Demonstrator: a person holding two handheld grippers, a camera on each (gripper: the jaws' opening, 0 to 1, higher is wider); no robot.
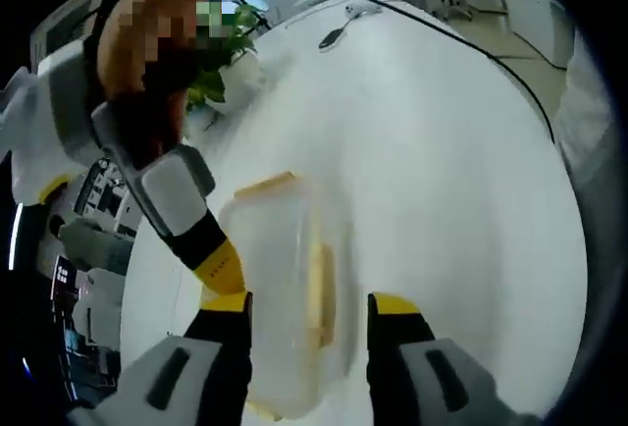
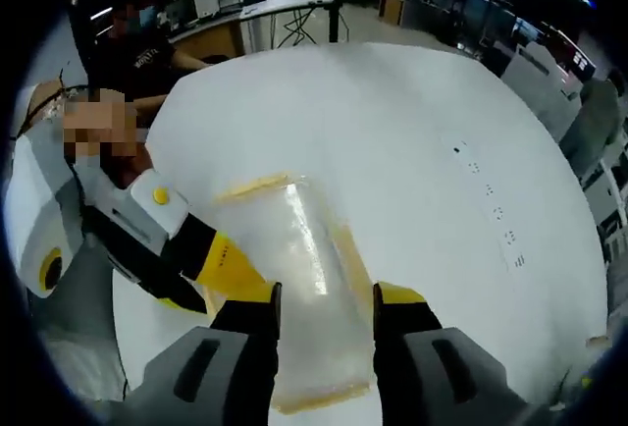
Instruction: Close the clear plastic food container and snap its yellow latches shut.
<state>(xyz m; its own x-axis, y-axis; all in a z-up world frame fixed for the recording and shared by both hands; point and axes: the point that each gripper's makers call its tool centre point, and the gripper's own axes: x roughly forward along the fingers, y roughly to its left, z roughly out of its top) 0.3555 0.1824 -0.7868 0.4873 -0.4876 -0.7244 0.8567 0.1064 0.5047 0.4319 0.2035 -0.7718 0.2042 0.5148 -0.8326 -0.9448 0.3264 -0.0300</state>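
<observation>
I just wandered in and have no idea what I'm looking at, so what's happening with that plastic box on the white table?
A person is working a hand-held claw in each hand over a clear plastic food container with yellow latches, which lies on a white table. The left claw and the right claw each have their jaws open on either side of the container. The pictures are too blurred to tell whether the latches are snapped shut. A small potted plant stands further back on the table.

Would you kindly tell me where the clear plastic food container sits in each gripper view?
Left gripper view: the container lies lower centre, between that gripper's own fingers.
Right gripper view: the container lies lower centre, again between the fingers.
Shared landmark: the white table beneath it.
</observation>
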